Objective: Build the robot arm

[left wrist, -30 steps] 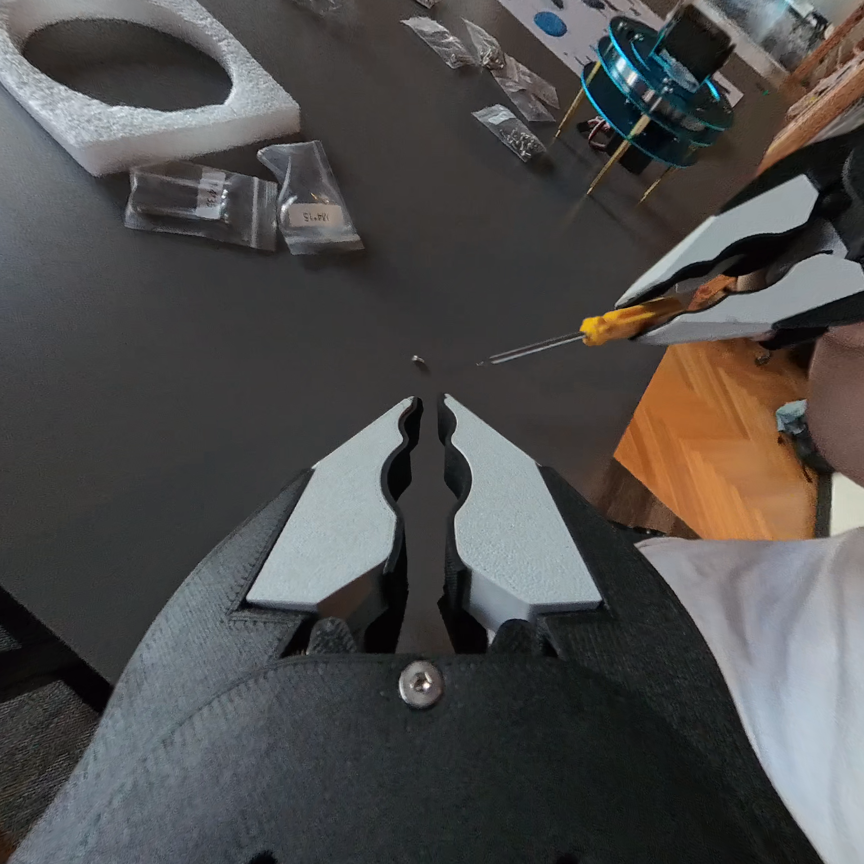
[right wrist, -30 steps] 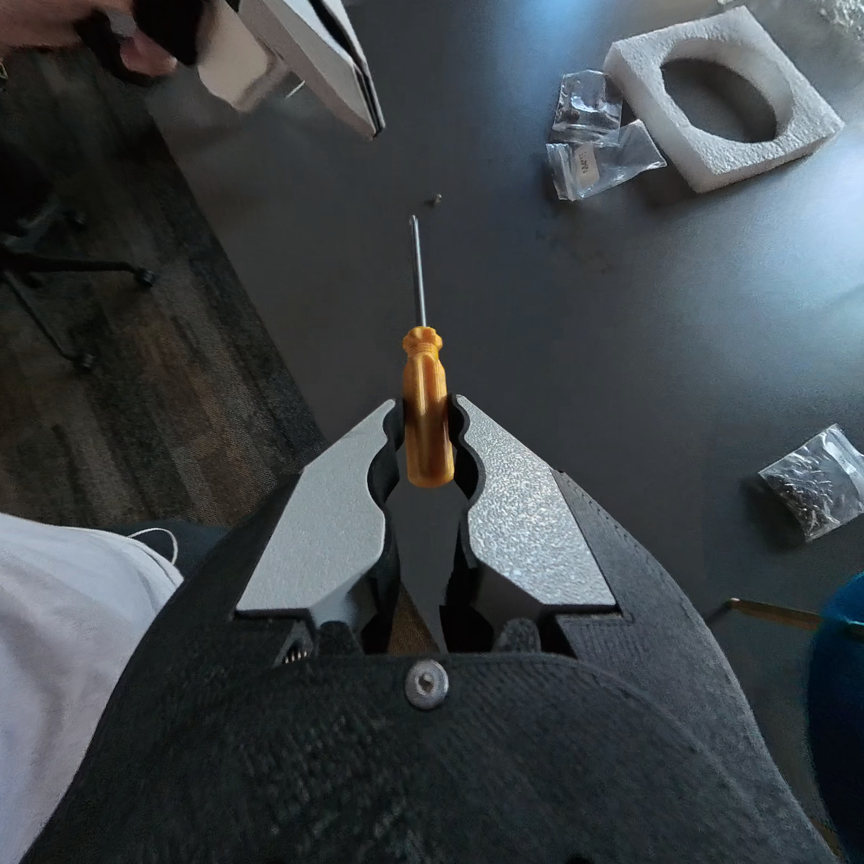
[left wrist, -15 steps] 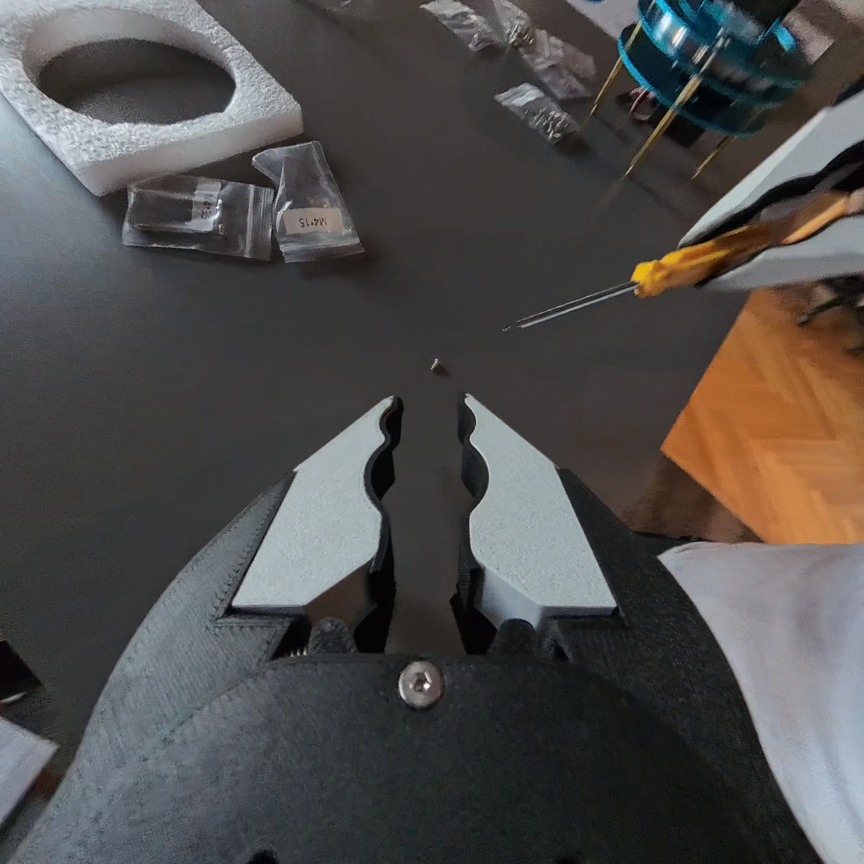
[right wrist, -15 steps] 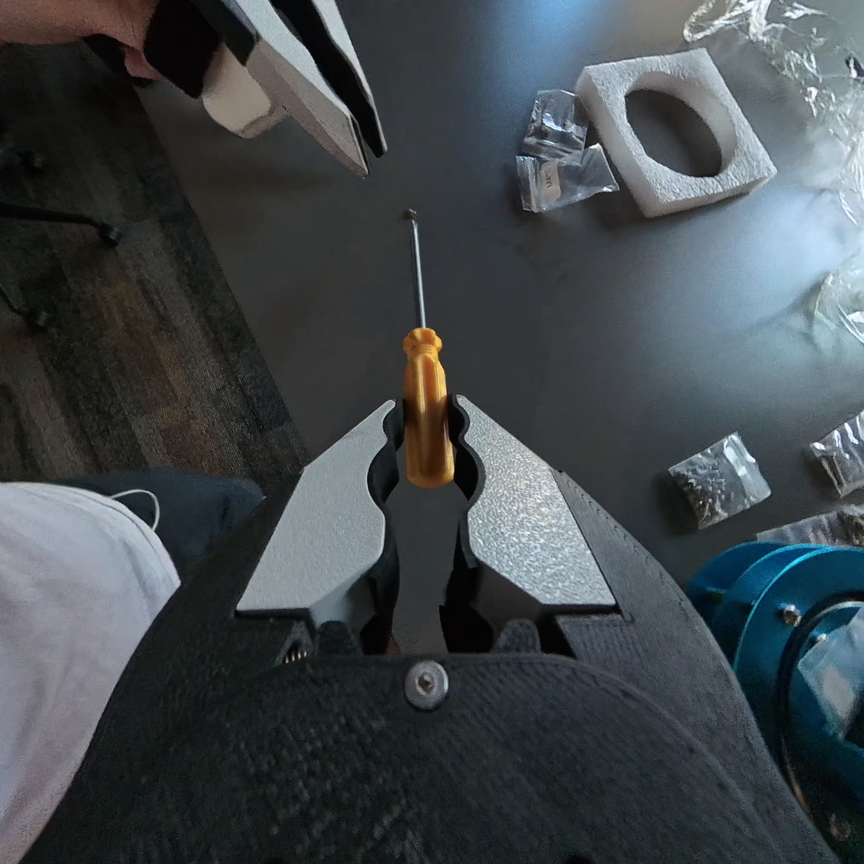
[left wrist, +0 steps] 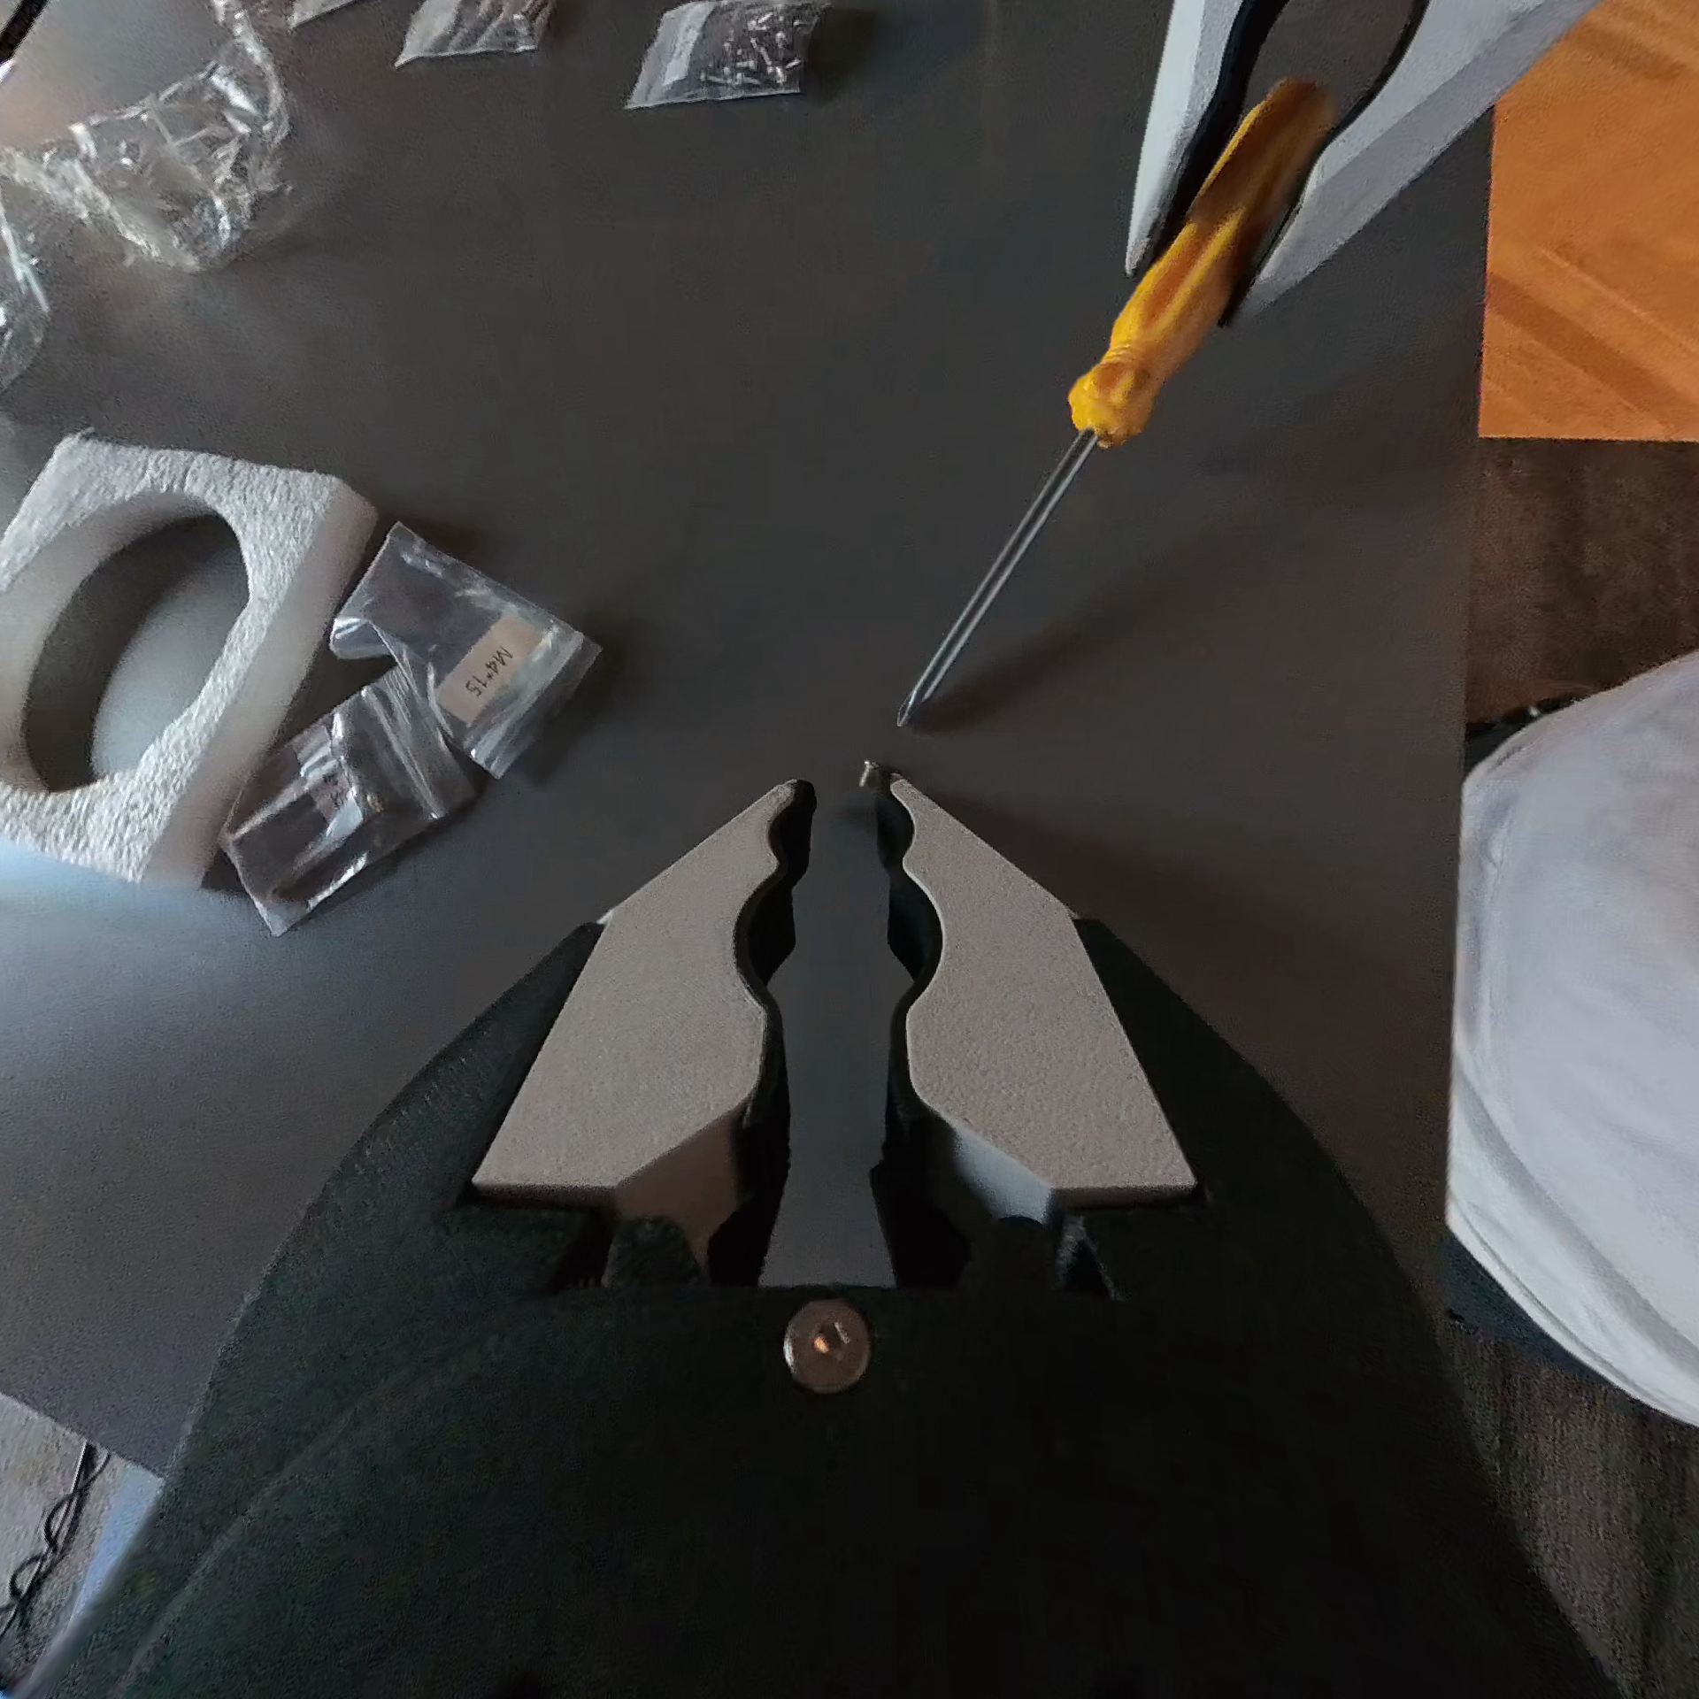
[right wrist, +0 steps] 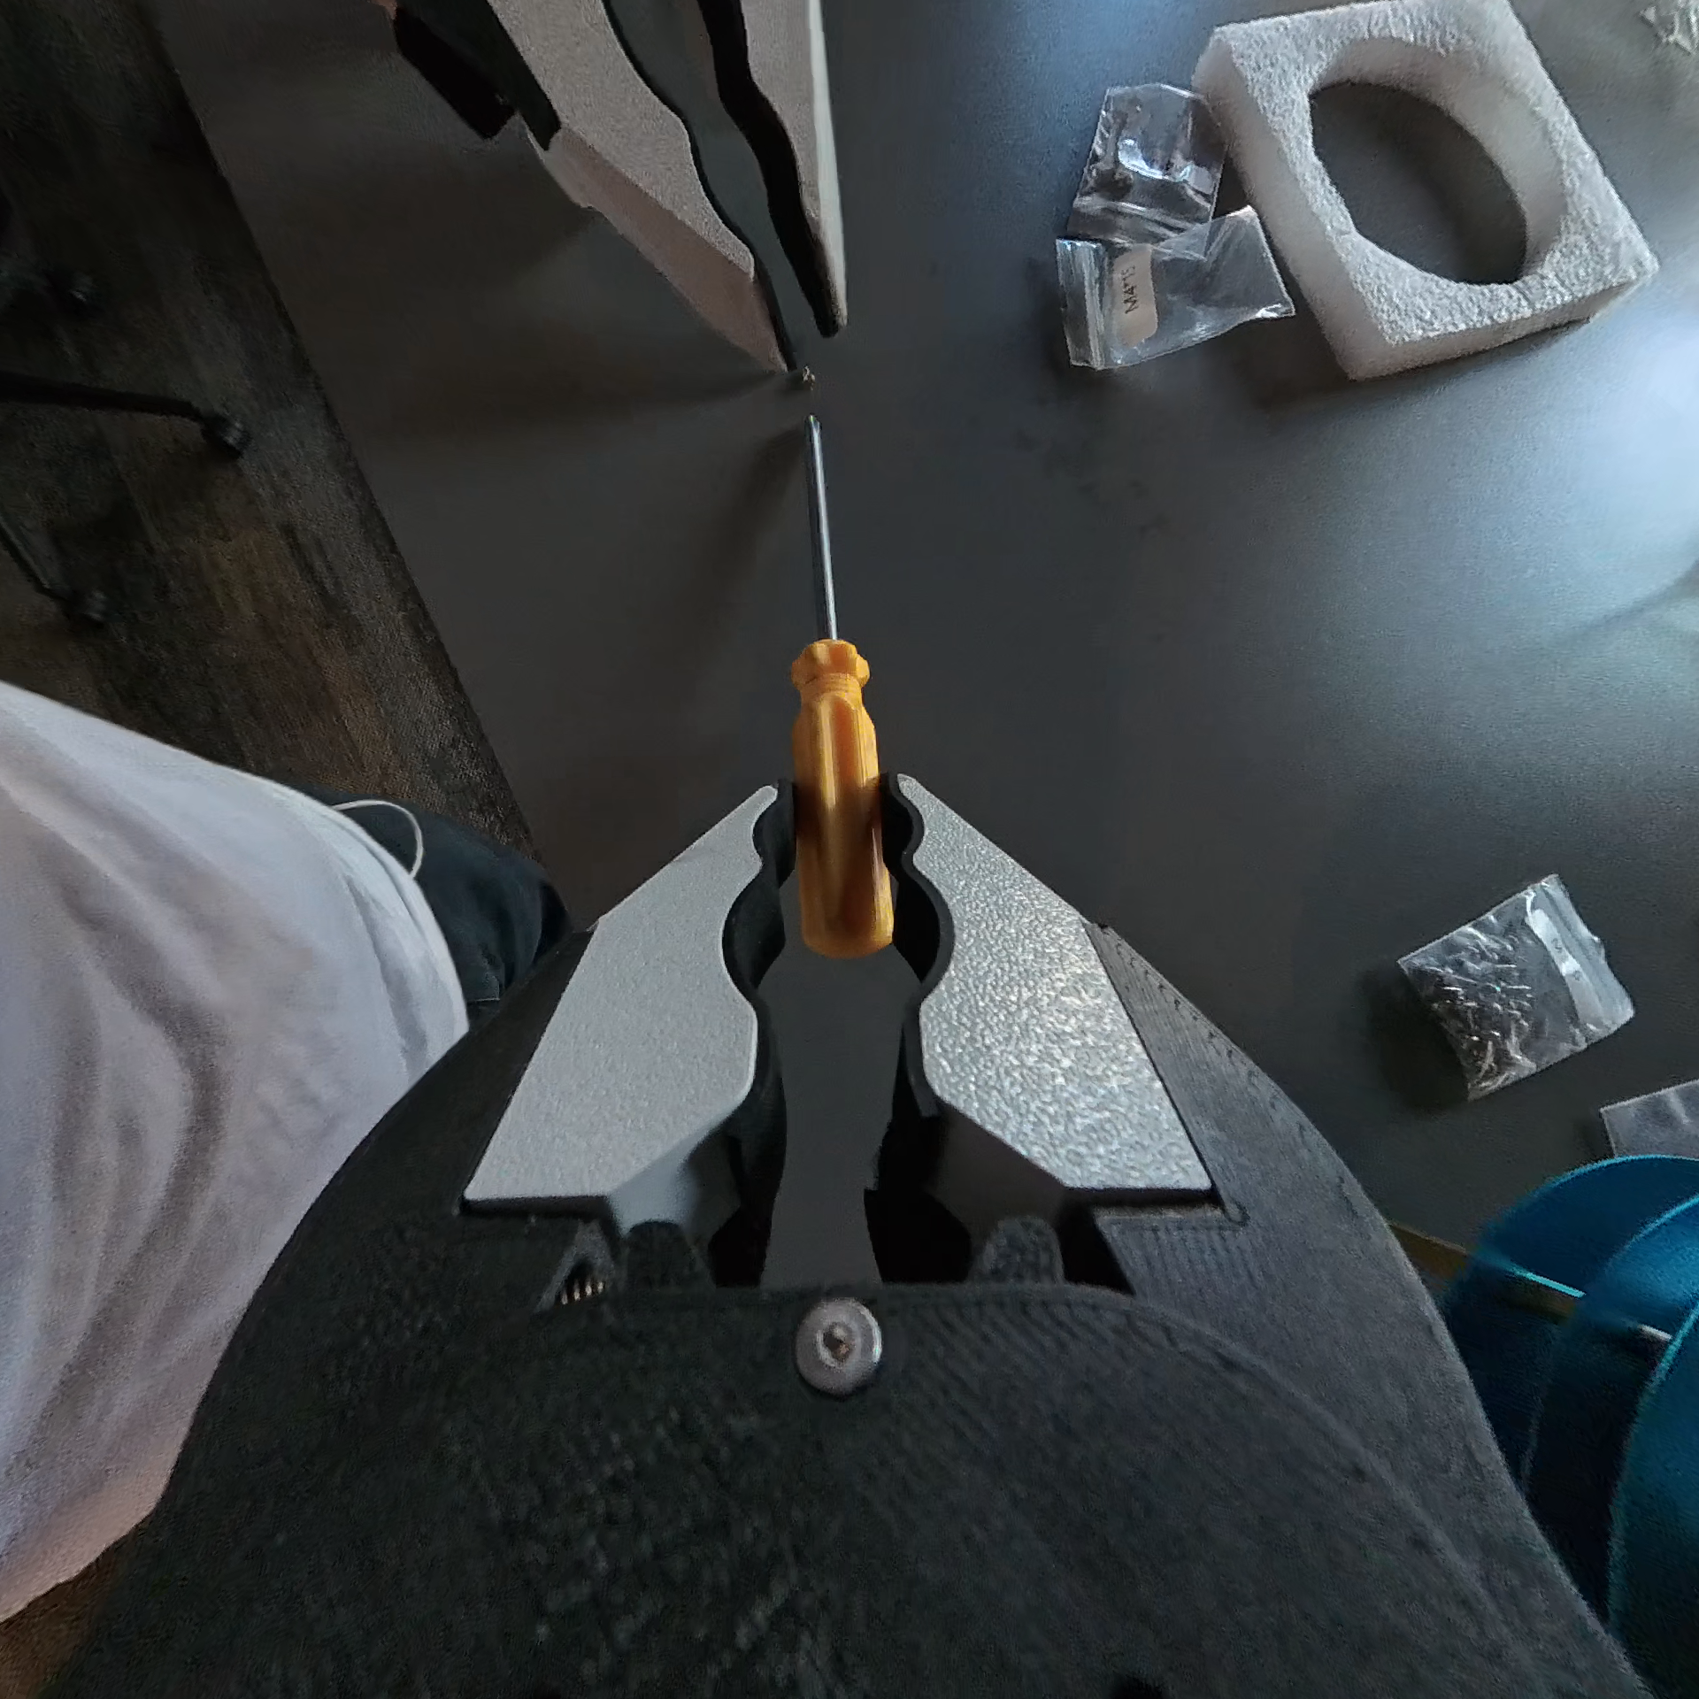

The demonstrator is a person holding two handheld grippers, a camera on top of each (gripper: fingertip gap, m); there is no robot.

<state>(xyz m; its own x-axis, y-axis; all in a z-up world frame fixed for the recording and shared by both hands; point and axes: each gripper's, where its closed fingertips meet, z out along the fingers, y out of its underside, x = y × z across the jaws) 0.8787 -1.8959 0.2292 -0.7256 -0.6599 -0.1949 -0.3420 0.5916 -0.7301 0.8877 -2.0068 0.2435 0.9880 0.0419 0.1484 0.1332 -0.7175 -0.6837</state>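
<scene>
Left wrist view shows our left gripper (left wrist: 844,786) with jaws slightly parted and nothing between them, low over the dark table (left wrist: 735,368); a tiny screw (left wrist: 866,774) lies just at the right fingertip, too small to make out. Our right gripper (right wrist: 835,781) clamps the orange handle of a screwdriver (right wrist: 832,735), its tip near the screw, apart from it. Far left lie a foam block (left wrist: 138,644) and bags (left wrist: 460,671); a blue object (right wrist: 1609,1333) is cut off.
</scene>
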